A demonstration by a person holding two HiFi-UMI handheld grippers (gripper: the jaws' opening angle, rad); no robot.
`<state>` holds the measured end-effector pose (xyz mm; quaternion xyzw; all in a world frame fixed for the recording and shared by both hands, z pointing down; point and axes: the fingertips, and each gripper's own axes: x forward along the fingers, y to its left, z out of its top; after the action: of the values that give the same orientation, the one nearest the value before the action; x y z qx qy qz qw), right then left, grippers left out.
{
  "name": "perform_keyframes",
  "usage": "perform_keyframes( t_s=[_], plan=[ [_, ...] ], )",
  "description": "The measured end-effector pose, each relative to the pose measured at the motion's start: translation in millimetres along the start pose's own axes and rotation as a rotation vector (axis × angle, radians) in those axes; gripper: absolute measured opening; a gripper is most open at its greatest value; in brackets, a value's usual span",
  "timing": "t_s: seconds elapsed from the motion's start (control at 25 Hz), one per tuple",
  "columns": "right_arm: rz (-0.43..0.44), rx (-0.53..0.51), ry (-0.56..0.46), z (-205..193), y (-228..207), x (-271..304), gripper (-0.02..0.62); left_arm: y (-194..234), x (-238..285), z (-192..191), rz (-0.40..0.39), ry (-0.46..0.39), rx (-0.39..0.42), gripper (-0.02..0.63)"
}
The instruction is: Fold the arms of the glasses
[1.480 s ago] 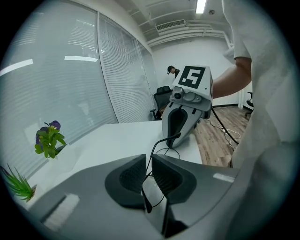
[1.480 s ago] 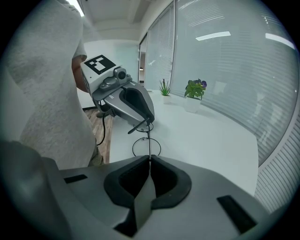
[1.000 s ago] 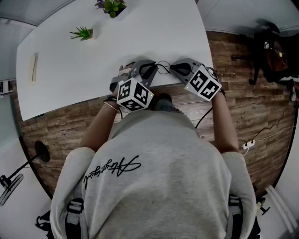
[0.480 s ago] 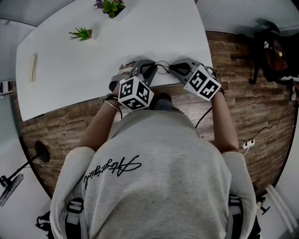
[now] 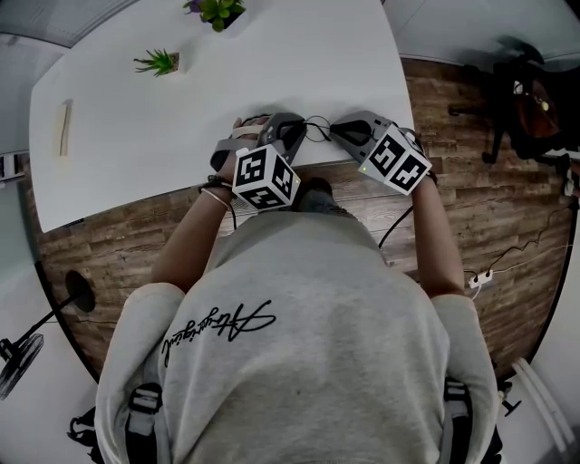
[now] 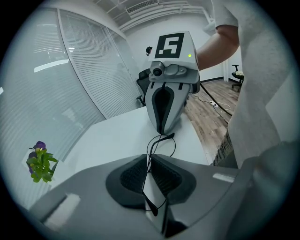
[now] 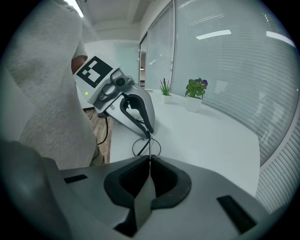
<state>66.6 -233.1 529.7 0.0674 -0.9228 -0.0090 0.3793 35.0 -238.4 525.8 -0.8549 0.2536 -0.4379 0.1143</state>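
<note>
Thin black wire glasses (image 5: 316,128) hang just above the white table (image 5: 136,136) near its front edge, between my two grippers. In the left gripper view one lens ring (image 6: 162,145) shows ahead of the jaws, and a thin arm runs back between the pads. My left gripper (image 6: 149,158) is shut on that arm. My right gripper (image 7: 150,158) is shut on the frame's other side, with a lens ring (image 7: 146,146) right in front of it. The two grippers (image 5: 292,130) (image 5: 339,130) face each other tip to tip.
Two small potted plants (image 5: 161,64) (image 5: 216,13) stand at the table's far side, and a pale flat strip (image 5: 64,128) lies at its left. An office chair (image 5: 526,100) stands on the wood floor to the right. Cables run along the floor.
My left gripper has shifted slightly to the right, toward the right gripper. The right gripper has hardly moved.
</note>
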Motion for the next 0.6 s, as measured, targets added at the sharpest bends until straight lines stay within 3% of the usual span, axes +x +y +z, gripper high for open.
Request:
perform_keyframes(
  t_s=[0.6],
  plan=[
    [-0.068,-0.05,0.035,5,-21,6,0.014,17,9,-4,0.021,0.033,0.071,0.02]
  ],
)
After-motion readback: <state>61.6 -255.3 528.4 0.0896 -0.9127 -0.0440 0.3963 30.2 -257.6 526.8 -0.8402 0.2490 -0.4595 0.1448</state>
